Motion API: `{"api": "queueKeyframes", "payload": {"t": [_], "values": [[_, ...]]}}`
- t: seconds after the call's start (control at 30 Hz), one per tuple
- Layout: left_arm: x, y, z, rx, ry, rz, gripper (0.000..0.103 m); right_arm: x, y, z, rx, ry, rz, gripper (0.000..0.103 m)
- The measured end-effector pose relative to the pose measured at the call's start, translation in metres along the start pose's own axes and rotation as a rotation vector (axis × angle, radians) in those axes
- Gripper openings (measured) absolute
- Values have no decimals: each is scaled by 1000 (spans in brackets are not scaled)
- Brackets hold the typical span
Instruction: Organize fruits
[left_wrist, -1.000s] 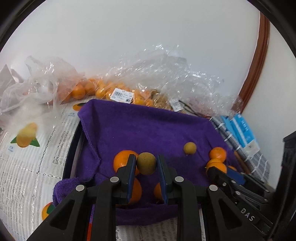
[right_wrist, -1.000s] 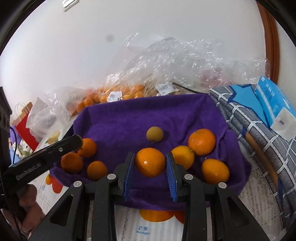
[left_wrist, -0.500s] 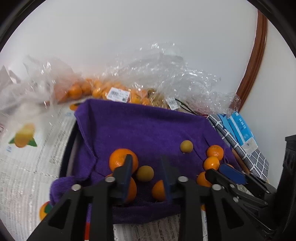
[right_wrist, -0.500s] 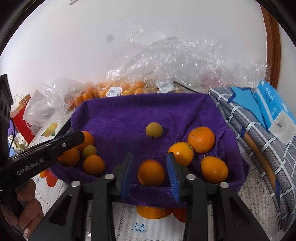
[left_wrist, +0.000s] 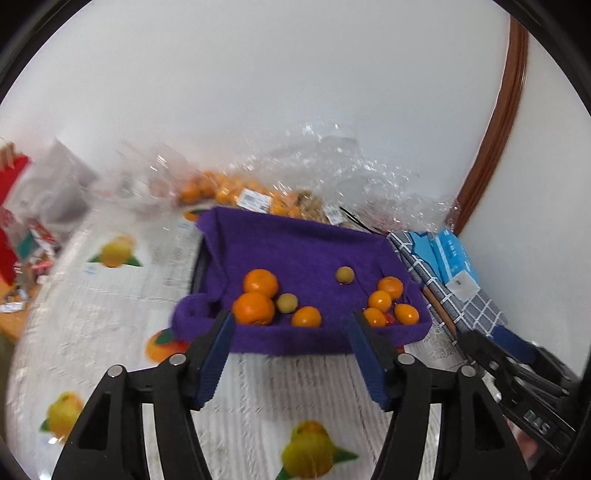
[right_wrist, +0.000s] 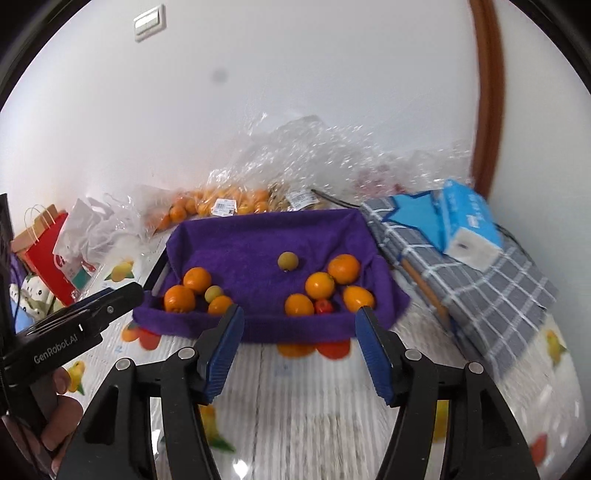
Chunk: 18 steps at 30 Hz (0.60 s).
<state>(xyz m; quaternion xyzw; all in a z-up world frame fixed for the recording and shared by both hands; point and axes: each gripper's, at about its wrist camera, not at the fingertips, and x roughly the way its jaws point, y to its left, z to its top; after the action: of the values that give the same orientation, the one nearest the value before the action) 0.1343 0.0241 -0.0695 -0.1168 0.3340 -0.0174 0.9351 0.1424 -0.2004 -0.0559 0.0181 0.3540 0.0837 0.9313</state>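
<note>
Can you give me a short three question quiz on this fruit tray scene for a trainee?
1. True or false: the left hand-held gripper has an orange clamped between its fingers.
2. Multiple choice: the lone yellowish-green fruit at the middle of the purple towel lies (A) among the left-side oranges, (B) apart from both clusters, (C) off the towel.
3. Fill in: wedged among the right-side oranges sits one small ____ fruit.

Key
1. False: its jaws are opening, with nothing between them. The right hand-held gripper is the same.
2. B
3. red
</note>
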Motion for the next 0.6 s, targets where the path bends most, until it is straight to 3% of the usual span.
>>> {"api": "queueKeyframes", "payload": {"t": [0.17, 0.27, 0.37, 0.6], "values": [[-42, -10, -15, 29, -25, 92, 80, -53, 4, -18, -7, -84, -13, 90], [-62, -14, -21, 44, -29, 118, 84, -77, -1, -26, 3, -102, -9, 96], [-77, -18, -25, 52, -23, 84, 87, -91, -6, -30, 20, -109, -16, 99], [-100, -30, -33, 80, -70, 134, 89, -98, -14, -42, 39, -77, -28, 99]]}}
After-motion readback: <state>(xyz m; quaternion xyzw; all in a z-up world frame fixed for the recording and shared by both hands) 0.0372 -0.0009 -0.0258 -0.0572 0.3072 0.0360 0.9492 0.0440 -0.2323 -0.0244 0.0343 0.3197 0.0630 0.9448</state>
